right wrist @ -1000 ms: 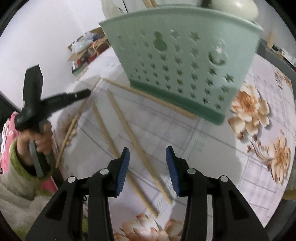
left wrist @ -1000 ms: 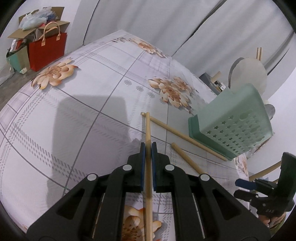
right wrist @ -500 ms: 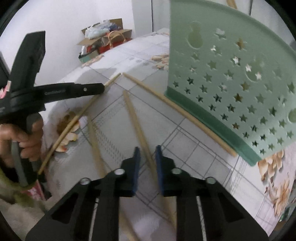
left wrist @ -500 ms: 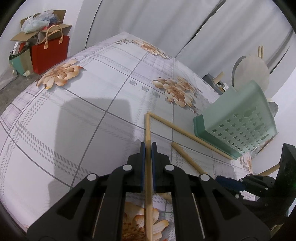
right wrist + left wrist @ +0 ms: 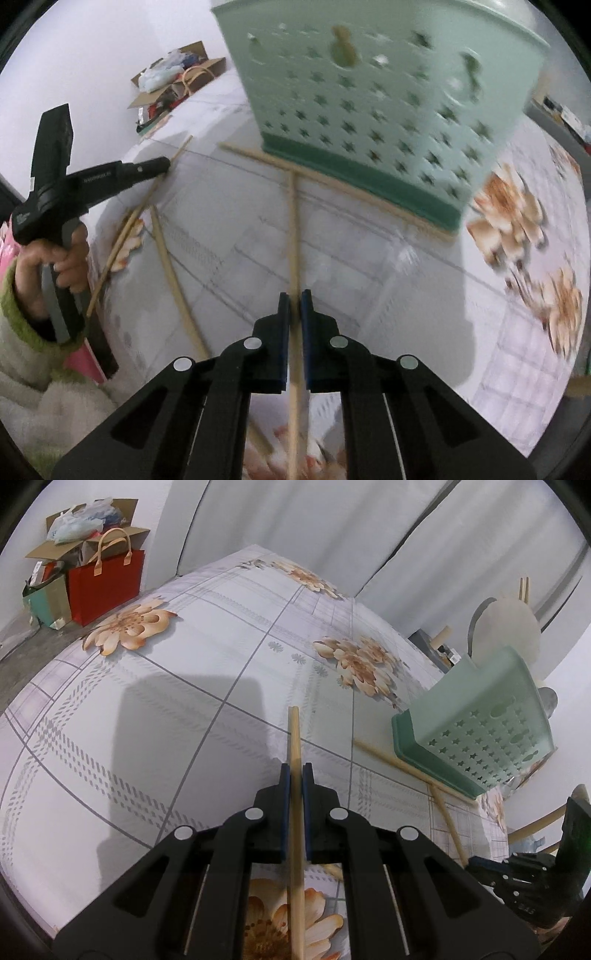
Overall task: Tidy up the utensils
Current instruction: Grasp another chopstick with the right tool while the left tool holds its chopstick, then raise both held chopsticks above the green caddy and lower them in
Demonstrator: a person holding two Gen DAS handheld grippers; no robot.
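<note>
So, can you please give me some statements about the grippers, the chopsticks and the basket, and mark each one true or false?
1. The left gripper is shut on a chopstick. True.
2. The right gripper is open and empty. False: it is shut on another chopstick.
3. The green basket has star-shaped holes. True.
4. A chopstick lies along the basket's base. True.
5. The red bag stands on the table. False: it stands on the floor beyond the table.
</note>
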